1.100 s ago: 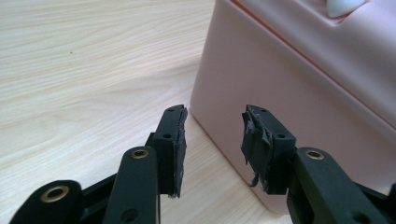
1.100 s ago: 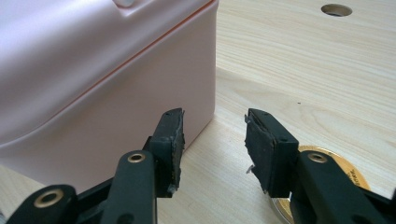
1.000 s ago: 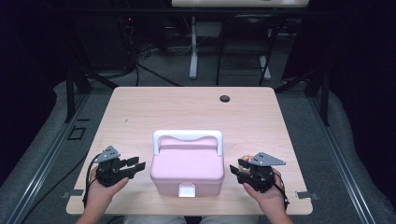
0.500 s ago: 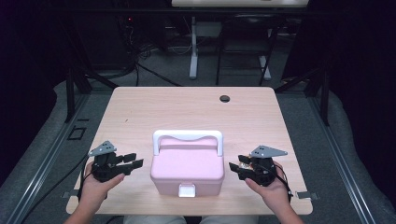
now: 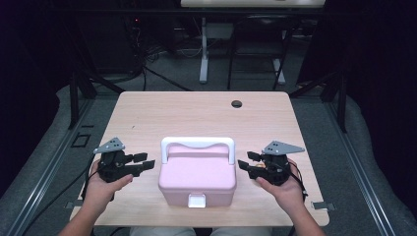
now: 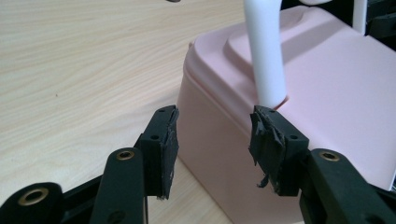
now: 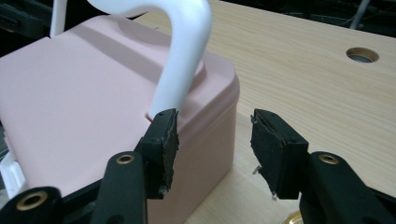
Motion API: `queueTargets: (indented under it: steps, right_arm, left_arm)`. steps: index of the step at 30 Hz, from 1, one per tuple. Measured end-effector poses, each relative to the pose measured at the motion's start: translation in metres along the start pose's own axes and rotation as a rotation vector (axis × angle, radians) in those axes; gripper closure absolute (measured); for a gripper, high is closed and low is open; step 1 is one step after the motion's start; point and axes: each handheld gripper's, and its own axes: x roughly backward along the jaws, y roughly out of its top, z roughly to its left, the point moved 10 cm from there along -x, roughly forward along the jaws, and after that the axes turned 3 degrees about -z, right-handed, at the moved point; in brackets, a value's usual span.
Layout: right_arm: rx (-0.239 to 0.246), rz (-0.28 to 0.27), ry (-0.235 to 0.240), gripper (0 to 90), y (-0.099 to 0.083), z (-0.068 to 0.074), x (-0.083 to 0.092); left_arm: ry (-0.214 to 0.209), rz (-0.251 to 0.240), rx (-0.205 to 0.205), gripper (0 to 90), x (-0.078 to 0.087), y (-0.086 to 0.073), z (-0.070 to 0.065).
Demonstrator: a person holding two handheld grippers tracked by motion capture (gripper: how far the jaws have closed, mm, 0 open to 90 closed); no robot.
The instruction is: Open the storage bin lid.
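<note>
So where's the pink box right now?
In the high view, the pink box sits on the table's near edge, between the left gripper and right gripper.

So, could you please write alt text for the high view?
A pink box with a white handle stands on a wooden table. A left gripper and a right gripper, each in a hand, flank it with open jaws, not touching it.

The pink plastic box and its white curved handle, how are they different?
The pink plastic box is wide, blocky and sits flat on the wooden table; the white curved handle is thin and arches up above the lid. The box is pink, the handle white. Both look smooth and rounded.
</note>
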Motion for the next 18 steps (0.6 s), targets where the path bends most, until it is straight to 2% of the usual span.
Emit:
queueTargets:
  steps: [4, 8, 10, 16, 18]
  right_arm:
    - [0.011, 0.003, 0.011, 50.5, 0.007, 0.002, -0.001]
    - [0.002, 0.008, 0.041, 50.4, 0.012, 0.005, -0.006]
    - [0.0, 0.009, 0.052, 50.3, 0.012, 0.007, -0.01]
    - [0.002, 0.008, 0.071, 50.1, 0.015, 0.012, -0.019]
    - [0.004, 0.008, 0.075, 50.4, 0.016, 0.014, -0.022]
  left_arm:
    - [-0.003, 0.002, -0.009, 50.5, -0.001, 0.006, 0.0]
    - [-0.015, 0.003, -0.01, 49.7, -0.004, 0.012, -0.002]
    - [-0.032, 0.005, -0.013, 49.2, -0.009, 0.016, -0.006]
    - [-0.045, 0.017, -0.017, 48.7, -0.019, 0.018, -0.011]
    - [-0.061, 0.014, -0.011, 48.7, -0.021, 0.019, -0.013]
